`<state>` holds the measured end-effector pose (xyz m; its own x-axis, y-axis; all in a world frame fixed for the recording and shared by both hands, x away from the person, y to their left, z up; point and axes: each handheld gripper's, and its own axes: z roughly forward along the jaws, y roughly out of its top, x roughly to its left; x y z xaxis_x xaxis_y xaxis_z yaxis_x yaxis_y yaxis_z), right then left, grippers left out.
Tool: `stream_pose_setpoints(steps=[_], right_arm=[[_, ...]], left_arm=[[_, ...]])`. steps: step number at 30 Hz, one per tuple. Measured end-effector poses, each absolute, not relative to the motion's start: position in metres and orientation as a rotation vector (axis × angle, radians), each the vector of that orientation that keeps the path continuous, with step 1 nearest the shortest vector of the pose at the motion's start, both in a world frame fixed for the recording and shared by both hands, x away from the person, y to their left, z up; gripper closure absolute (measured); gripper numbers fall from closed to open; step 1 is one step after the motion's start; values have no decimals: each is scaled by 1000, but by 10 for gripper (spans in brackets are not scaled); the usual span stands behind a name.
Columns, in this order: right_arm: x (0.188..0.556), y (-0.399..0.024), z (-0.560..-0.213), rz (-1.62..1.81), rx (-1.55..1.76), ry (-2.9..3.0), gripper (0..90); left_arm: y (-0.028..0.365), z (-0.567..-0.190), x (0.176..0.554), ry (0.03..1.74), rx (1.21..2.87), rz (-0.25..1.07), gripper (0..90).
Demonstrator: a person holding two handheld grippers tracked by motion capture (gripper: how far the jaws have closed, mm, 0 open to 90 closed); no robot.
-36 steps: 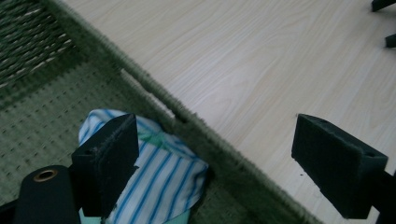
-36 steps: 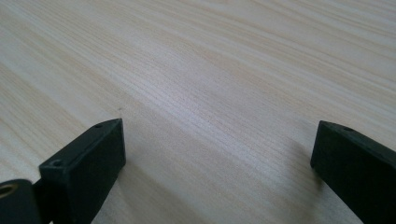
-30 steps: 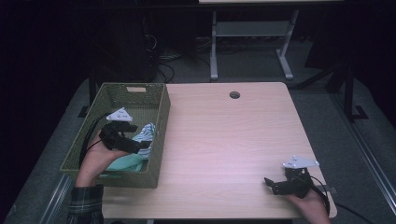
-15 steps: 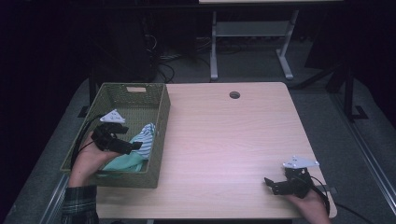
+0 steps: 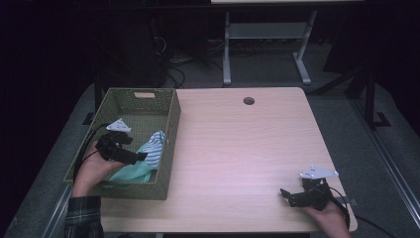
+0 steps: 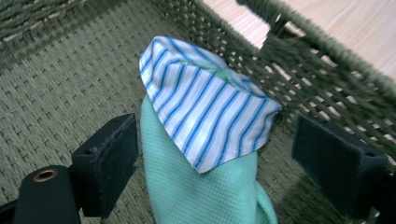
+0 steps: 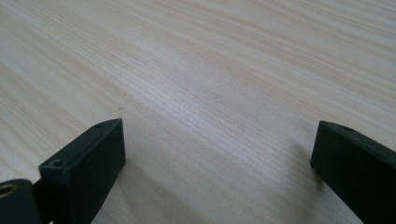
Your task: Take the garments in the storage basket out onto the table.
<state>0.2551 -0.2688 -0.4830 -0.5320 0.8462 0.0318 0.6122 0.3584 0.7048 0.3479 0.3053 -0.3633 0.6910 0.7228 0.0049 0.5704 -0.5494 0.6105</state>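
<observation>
A green woven basket (image 5: 171,144) stands at the table's left. Inside it lies a mint-green cloth (image 5: 134,171) with a blue-and-white striped piece (image 5: 153,145) folded on top, leaning against the basket's right wall. My left gripper (image 5: 141,156) hovers inside the basket, open, its tips at the cloth's left side. In the left gripper view the striped piece (image 6: 210,107) and the mint cloth (image 6: 196,196) rise between the wide-apart jaws of the left gripper (image 6: 219,144), untouched by either pad. My right gripper (image 5: 287,196) rests open near the front right edge, over bare wood, as the right gripper (image 7: 217,140) shows.
The light wooden table (image 5: 237,148) has a round cable hole (image 5: 248,101) at the back. Beyond it stand a desk frame (image 5: 265,39) and cables on a dark floor. The basket's woven wall (image 6: 327,84) is close on the left gripper's right.
The left hand and its gripper have drawn back slightly to the left and toward the person inside the basket. The right gripper has not moved.
</observation>
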Motion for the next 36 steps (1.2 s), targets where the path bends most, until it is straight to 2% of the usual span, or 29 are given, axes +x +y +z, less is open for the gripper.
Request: stream_pose_setpoints(steps=[36], right_arm=[[255, -269, -483, 968, 1285, 2288, 27]], left_arm=[[305, -412, 365, 1089, 2495, 218, 127]])
